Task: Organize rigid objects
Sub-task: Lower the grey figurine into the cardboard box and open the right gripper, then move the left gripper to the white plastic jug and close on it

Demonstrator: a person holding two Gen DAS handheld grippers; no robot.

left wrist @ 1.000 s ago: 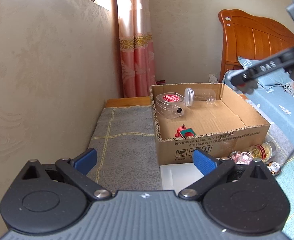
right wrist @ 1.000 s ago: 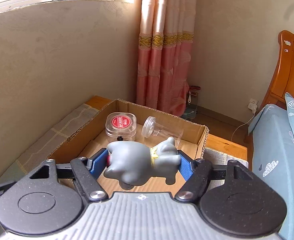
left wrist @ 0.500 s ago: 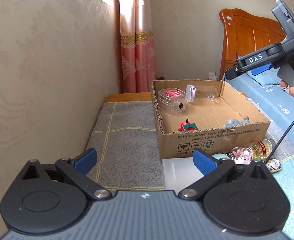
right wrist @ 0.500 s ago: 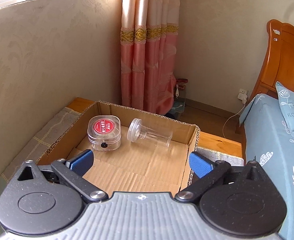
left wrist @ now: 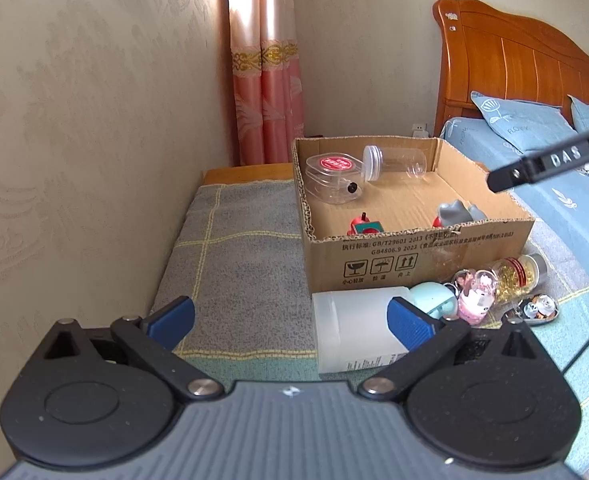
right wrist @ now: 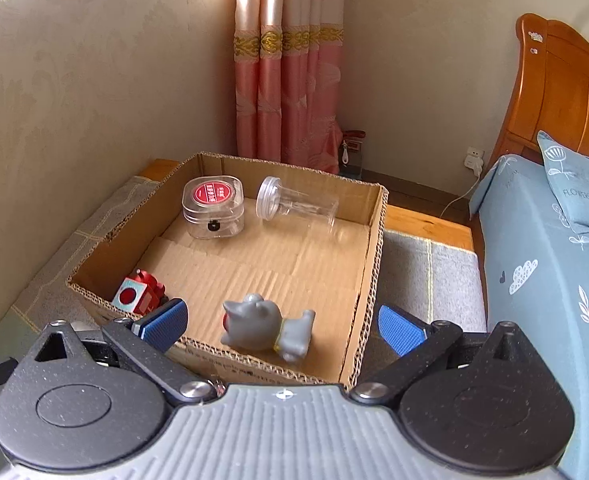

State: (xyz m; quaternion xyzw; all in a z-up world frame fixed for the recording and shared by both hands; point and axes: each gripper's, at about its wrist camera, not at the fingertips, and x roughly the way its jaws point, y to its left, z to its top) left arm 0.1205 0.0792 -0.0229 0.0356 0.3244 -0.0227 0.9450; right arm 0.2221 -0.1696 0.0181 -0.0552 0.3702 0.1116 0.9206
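Note:
An open cardboard box sits on a grey mat. Inside lie a grey animal figurine, a red toy block, a clear square case with a red label and a clear jar on its side. My right gripper is open and empty, above the box's near wall. My left gripper is open and empty, low over the mat; a white bottle lies by its right finger.
In front of the box lie a mint round object, a pink glass trinket, a jar of gold flakes and a small shiny trinket. A wall runs along the left. A bed with blue bedding is on the right.
My right gripper opened and let go of the grey figurine, which now lies in the box. The gripper then drew back toward the box's near wall. The left gripper barely moved.

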